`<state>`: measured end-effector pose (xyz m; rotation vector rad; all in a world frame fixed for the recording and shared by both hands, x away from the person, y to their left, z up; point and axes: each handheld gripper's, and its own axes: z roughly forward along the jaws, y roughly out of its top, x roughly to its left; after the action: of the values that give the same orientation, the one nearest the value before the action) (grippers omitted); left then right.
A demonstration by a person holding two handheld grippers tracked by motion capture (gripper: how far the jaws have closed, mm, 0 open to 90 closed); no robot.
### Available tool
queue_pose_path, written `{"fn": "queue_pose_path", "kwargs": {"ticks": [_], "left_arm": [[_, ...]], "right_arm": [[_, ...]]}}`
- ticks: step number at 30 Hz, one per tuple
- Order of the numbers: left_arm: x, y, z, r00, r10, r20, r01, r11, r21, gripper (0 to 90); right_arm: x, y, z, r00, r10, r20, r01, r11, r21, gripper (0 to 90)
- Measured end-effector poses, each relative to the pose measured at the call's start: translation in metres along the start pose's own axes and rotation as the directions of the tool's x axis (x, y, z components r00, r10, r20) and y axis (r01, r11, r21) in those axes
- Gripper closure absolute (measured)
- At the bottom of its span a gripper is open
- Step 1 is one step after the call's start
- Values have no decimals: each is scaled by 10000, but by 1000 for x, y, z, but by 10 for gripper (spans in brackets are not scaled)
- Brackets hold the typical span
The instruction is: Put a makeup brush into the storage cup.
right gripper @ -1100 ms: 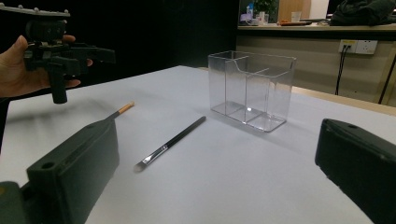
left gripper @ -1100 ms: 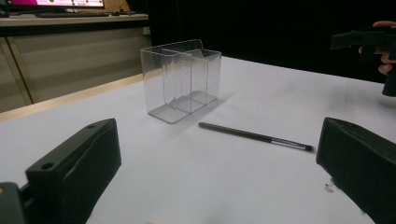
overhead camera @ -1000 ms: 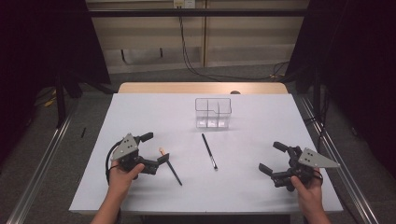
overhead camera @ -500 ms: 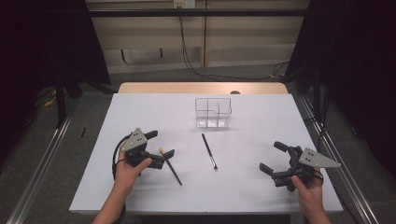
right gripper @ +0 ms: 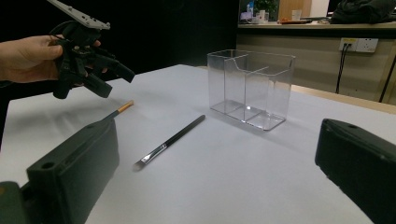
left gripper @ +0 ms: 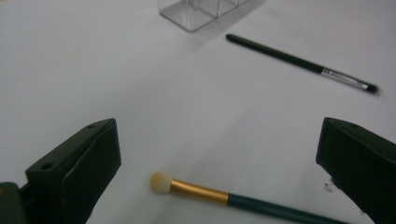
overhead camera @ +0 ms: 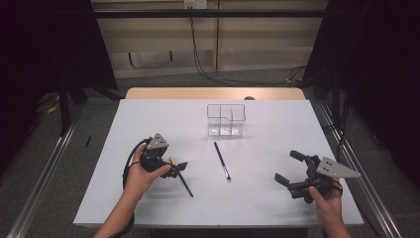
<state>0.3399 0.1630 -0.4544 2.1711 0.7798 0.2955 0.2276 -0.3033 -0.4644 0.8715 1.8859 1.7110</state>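
Two makeup brushes lie on the white table (overhead camera: pixel 148 119). The one with a gold ferrule and pale tip (overhead camera: pixel 183 181) (left gripper: pixel 198 192) (right gripper: pixel 119 110) lies at the left. A black brush with a silver ferrule (overhead camera: pixel 222 160) (left gripper: pixel 299 63) (right gripper: pixel 170 140) lies in the middle. A clear compartment organizer (overhead camera: pixel 226 119) (right gripper: pixel 250 86) (left gripper: pixel 196 11) stands upright behind them. My left gripper (overhead camera: pixel 177 167) (left gripper: pixel 219 140) (right gripper: pixel 114 77) is open, its jaws standing either side of the gold-ferrule brush's tip end without touching it. At the front right my right gripper (overhead camera: pixel 286 166) (right gripper: pixel 217 140) is open and holds nothing.
The table's wooden far edge (overhead camera: pixel 213 93) lies behind the organizer. Metal rails (overhead camera: pixel 44 173) run along the floor on both sides. Cables (overhead camera: pixel 208 59) hang down the back wall.
My left gripper has moved right and tipped down over the gold-ferrule brush's tip. The right gripper, both brushes and the organizer have stayed put.
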Motion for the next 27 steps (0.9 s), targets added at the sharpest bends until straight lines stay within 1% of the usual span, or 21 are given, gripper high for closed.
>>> {"fn": "queue_pose_path", "kwargs": {"ticks": [2, 3, 4, 6, 7, 8, 9, 10, 11, 13, 14, 16, 17, 18, 19, 20, 22, 23, 25, 27], "left_arm": [[0, 2, -1, 9999, -98, 26, 97, 9996, 260, 0], [0, 3, -2, 9997, -225, 8, 224, 9989, 417, 0], [1, 5, -3, 9996, -282, -18, 282, 9975, 648, 0], [2, 7, -3, 9989, -400, -244, 426, 9924, 1151, 0], [2, 8, -3, 9986, -459, -274, 494, 9885, 1428, 0], [2, 9, -3, 9981, -533, -324, 578, 9855, 1596, 0], [2, 10, -3, 9978, -620, -254, 656, 9808, 1836, 0], [2, 10, -2, 9967, -759, -270, 798, 9757, 2040, 0], [1, 11, -1, 9961, -817, -345, 873, 9717, 2193, 0], [1, 13, 0, 9942, -1002, -379, 1066, 9606, 2568, 0], [1, 14, 0, 9941, -1011, -399, 1081, 9571, 2689, 0], [0, 16, 1, 9920, -1214, -337, 1259, 9476, 2937, 0], [0, 17, 2, 9907, -1297, -409, 1360, 9432, 3031, 0], [-1, 18, 3, 9896, -1352, -489, 1437, 9349, 3244, 0], [-2, 19, 4, 9894, -1332, -571, 1447, 9318, 3328, 0], [-2, 20, 5, 9900, -1282, -594, 1409, 9266, 3487, 0], [-3, 22, 6, 9874, -1459, -610, 1581, 9138, 3742, 0], [-5, 23, 8, 9842, -1641, -658, 1768, 9107, 3733, 0], [-5, 24, 9, 9852, -1538, -763, 1716, 8986, 4039, 0], [-5, 25, 10, 9855, -1454, -879, 1691, 8887, 4261, 0]], "right_arm": [[0, 0, 0, 10000, -1, -16, 1, 10000, -4, 0], [0, 0, 0, 10000, -6, -15, 6, 10000, 5, 0], [0, 0, 0, 10000, -6, -16, 6, 10000, 13, 0], [0, 0, 0, 10000, 19, -33, -19, 10000, 32, 0], [0, 0, 1, 10000, 22, -36, -22, 10000, 26, 0], [0, 0, 1, 10000, 21, -46, -21, 10000, 30, 0], [0, 0, 1, 10000, 16, -44, -16, 10000, 40, 0], [0, 0, 1, 10000, -3, -53, 3, 10000, 37, 0], [0, 0, 1, 10000, -8, -55, 8, 10000, 46, 0], [0, 0, 1, 10000, -19, -53, 19, 10000, 56, 0], [0, 0, 1, 10000, -17, -50, 18, 10000, 59, 0], [0, 0, 1, 10000, -14, -45, 14, 10000, 69, 0], [0, 0, 1, 10000, -12, -41, 12, 10000, 61, 0], [0, 0, 1, 10000, -12, -29, 13, 10000, 63, 0], [0, 0, 1, 10000, -13, -31, 13, 10000, 63, 0], [0, 0, 1, 10000, -16, -43, 16, 10000, 47, 0], [0, 0, 1, 10000, -29, -48, 29, 10000, 47, 0], [0, 0, 1, 10000, -28, -56, 29, 10000, 52, 0], [1, 0, 1, 10000, -41, -65, 41, 10000, 59, 0], [1, 0, 1, 9999, -54, -89, 54, 10000, 68, 0]]}}
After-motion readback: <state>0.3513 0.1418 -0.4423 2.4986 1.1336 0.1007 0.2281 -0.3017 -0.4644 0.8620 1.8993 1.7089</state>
